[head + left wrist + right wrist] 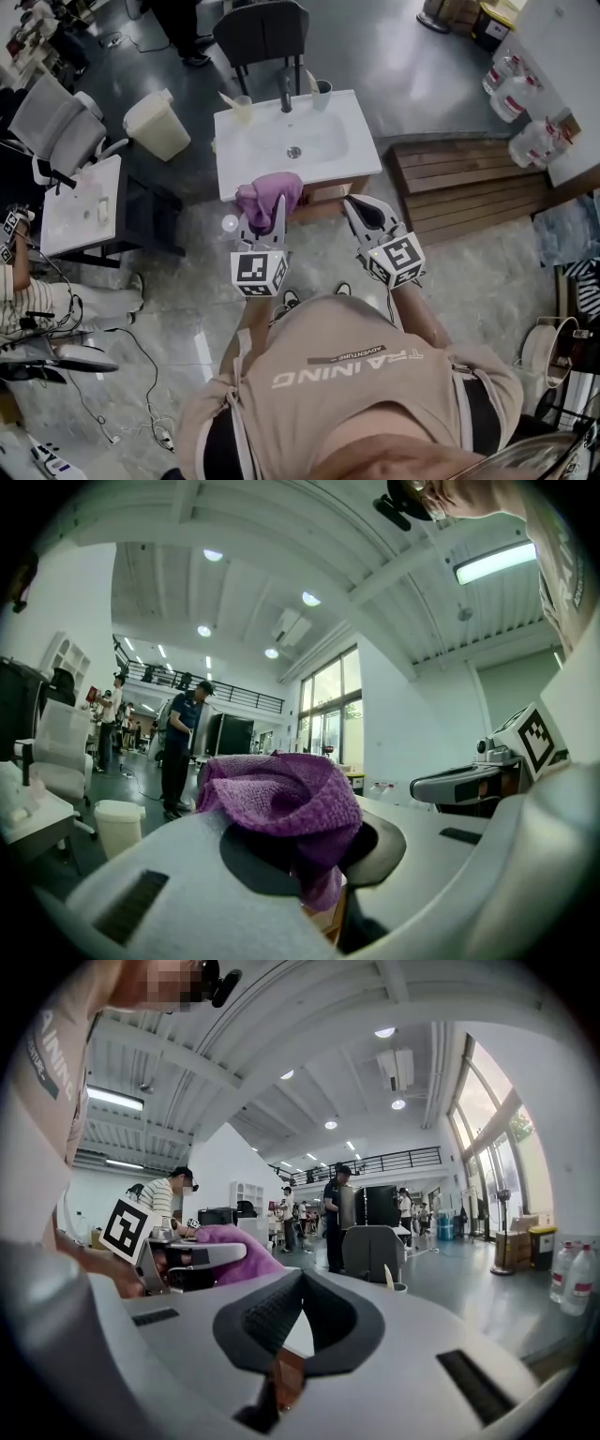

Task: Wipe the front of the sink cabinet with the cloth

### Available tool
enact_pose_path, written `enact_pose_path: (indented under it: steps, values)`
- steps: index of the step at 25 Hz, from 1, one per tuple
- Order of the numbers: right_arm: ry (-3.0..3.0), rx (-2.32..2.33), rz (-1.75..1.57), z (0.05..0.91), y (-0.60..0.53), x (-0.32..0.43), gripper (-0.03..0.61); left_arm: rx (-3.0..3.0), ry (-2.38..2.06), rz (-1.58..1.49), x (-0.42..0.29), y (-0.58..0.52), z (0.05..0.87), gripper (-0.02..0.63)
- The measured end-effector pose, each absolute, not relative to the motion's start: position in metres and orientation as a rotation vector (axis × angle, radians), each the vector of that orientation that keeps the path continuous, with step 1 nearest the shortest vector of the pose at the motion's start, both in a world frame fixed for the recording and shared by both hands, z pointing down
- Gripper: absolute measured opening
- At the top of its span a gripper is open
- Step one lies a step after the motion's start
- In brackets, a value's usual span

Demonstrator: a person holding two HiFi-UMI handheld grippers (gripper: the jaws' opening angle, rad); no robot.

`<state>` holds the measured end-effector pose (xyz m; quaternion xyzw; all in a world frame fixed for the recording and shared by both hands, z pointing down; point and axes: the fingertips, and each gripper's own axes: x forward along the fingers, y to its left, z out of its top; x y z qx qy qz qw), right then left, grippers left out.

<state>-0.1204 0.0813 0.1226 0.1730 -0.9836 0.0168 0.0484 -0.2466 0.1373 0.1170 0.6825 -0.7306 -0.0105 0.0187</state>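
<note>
Left tongs are being held clamped on a crumpled purple cloth at the near edge of the white-topped wooden sink cabinet. Right tongs, tips together and empty, are being held just right of it.

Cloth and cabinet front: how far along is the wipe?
Done: the cloth is clamped in the left tool. In hand: it is held at the sink's front edge, above the wooden cabinet front; the right tool is shut and empty beside it. Left: the wiping; I can't tell whether the cloth touches the front.
</note>
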Motion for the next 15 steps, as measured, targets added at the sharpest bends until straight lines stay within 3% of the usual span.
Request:
enact_pose_path:
  steps: [15]
  values:
    - [-3.003, 0.553, 0.057, 0.123, 0.082, -0.113, 0.011, 2.183, -2.229, 0.006, -0.236, 0.137, 0.108, 0.049]
